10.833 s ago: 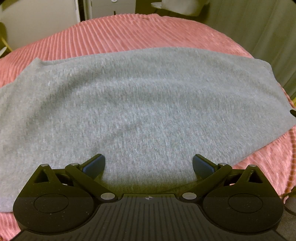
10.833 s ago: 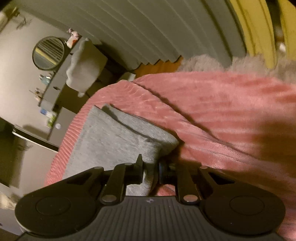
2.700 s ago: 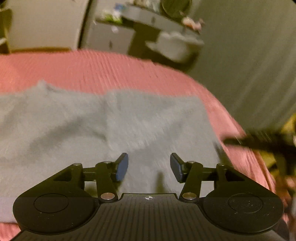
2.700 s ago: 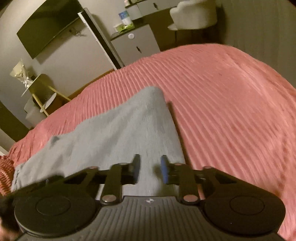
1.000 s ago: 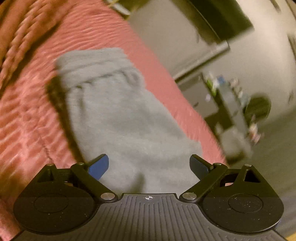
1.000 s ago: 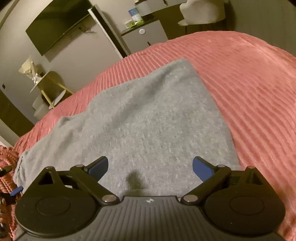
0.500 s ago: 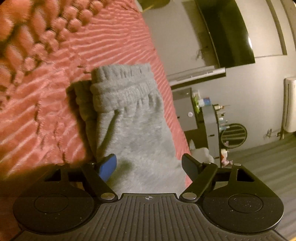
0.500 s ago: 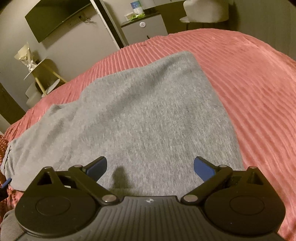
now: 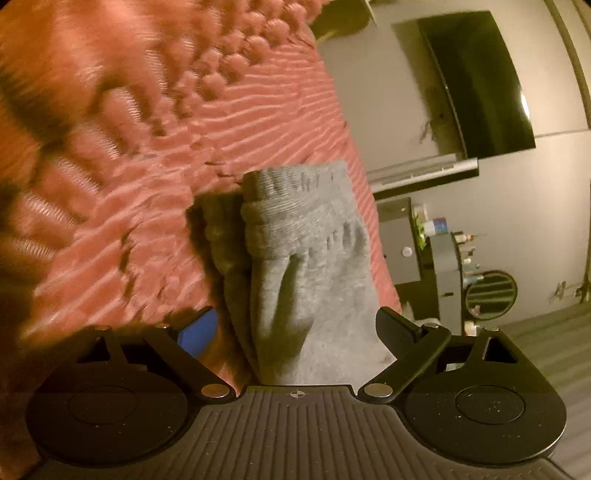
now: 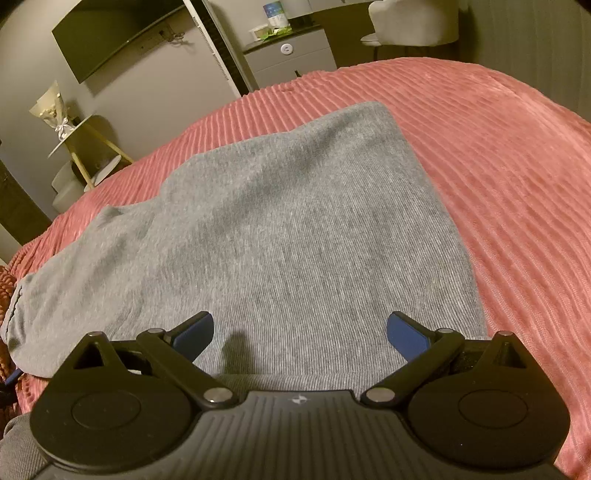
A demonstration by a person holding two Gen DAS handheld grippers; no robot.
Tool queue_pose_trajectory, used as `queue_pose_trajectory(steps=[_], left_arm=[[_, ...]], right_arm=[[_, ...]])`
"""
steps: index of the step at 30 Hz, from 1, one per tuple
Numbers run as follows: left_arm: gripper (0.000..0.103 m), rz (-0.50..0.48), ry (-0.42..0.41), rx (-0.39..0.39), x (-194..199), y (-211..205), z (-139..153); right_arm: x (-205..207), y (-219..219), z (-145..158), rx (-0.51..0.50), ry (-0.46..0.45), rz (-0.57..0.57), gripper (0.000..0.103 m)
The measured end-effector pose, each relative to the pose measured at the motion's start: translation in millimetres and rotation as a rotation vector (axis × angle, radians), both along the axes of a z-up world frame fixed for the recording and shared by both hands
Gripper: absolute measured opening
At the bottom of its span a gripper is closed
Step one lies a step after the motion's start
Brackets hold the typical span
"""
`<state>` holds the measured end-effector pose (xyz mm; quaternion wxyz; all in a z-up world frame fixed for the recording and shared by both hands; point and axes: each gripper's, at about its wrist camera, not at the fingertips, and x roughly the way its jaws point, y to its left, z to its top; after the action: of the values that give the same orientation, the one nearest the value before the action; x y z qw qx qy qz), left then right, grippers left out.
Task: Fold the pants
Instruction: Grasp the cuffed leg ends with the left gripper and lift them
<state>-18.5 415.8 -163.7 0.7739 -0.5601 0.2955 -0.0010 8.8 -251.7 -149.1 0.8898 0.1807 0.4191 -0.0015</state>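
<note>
Grey pants [image 10: 295,229] lie folded flat on a pink ribbed bedspread [image 10: 498,147]. In the left wrist view the pants' gathered waistband [image 9: 295,214] points away from me, with a fabric edge running between the fingers. My left gripper [image 9: 295,328] is open, jaws wide apart on either side of that edge, just above the cloth. My right gripper [image 10: 301,332] is open and empty, low over the near edge of the folded pants. Its shadow falls on the fabric.
A bumpy orange-pink cushion or throw [image 9: 110,74] lies beyond the waistband. A wall TV [image 10: 110,37], a side table [image 10: 85,147], a cabinet [image 10: 291,55] and a white chair [image 10: 413,22] stand past the bed. The pink spread stretches wide to the right.
My left gripper has swung toward the waistband end and come down close to the fabric edge. My right gripper has dropped slightly nearer the pants. Both stayed open.
</note>
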Motion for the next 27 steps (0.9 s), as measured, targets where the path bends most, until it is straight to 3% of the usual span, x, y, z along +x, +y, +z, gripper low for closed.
queue_pose_trajectory(steps=[11, 15, 18, 22, 27], left_arm=[[0.095, 0.012, -0.030, 0.078, 30.7, -3.6, -6.1], [0.083, -0.011, -0.082, 0.186, 24.7, -11.5, 1.9], [0.075, -0.014, -0.107, 0.221, 19.1, -12.7, 5.2], [0.070, -0.039, -0.164, 0.229, 20.2, -13.0, 10.4], [0.072, -0.052, -0.063, 0.170, 43.1, -14.0, -7.9]], right_arm=[[1.9, 2.4, -0.8, -0.018, 0.007, 0.008, 0.100], [2.9, 3.1, -1.0, -0.022, 0.009, 0.008, 0.100], [3.3, 3.3, -1.6, -0.022, 0.008, 0.007, 0.101], [4.6, 5.4, -2.6, -0.036, 0.009, 0.014, 0.101], [5.8, 5.1, -3.0, -0.041, 0.010, 0.019, 0.101]])
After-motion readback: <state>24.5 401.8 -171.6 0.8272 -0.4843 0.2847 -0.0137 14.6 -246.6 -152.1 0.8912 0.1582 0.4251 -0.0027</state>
